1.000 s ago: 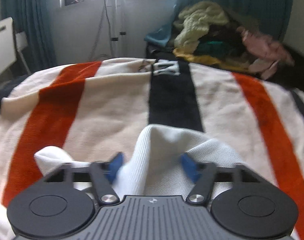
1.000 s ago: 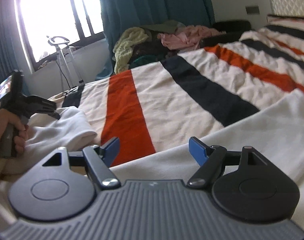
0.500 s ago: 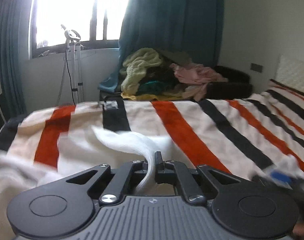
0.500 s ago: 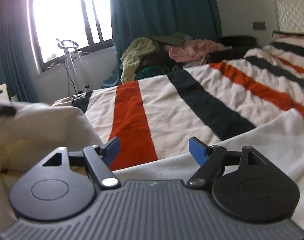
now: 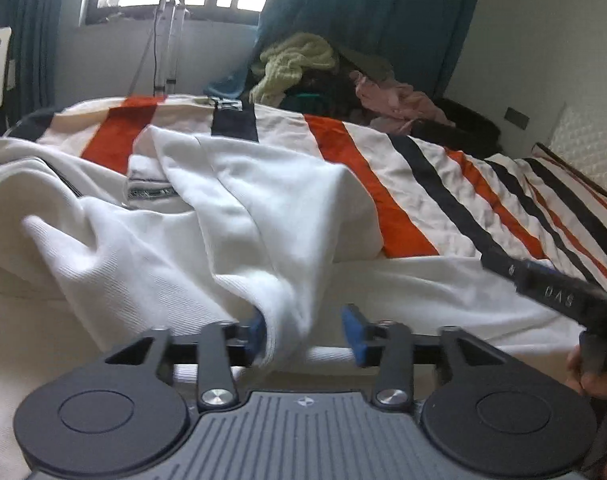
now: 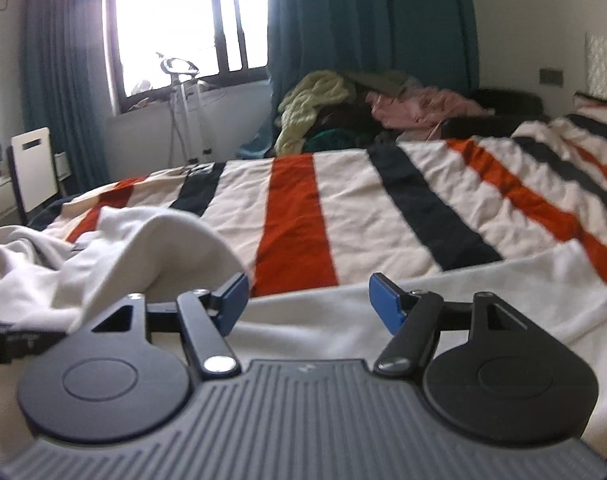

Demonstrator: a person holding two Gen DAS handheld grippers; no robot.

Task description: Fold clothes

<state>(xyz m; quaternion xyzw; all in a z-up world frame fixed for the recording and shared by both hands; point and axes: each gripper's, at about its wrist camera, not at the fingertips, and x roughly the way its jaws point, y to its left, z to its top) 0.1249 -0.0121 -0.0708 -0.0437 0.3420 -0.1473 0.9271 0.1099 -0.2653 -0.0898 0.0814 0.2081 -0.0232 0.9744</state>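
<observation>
A white garment [image 5: 239, 208] lies spread on the striped bed, one part folded over the rest. My left gripper [image 5: 307, 330] is open, its blue pads apart, with a fold of the white cloth lying loose between them. My right gripper [image 6: 307, 300] is open and empty just above the flat white cloth [image 6: 423, 304]. The folded-over part of the garment [image 6: 151, 248] sits to its left. The right gripper's body [image 5: 551, 288] shows at the right edge of the left wrist view.
The striped bedspread [image 6: 343, 208] in cream, orange and black stretches beyond the garment. A pile of clothes [image 6: 363, 108] sits at the far side by the teal curtain. A metal stand [image 6: 183, 92] stands by the window.
My left gripper was shut on the white cloth half a second ago and carried it rightwards over the garment; now it is open and the cloth lies folded over. The right gripper stayed open.
</observation>
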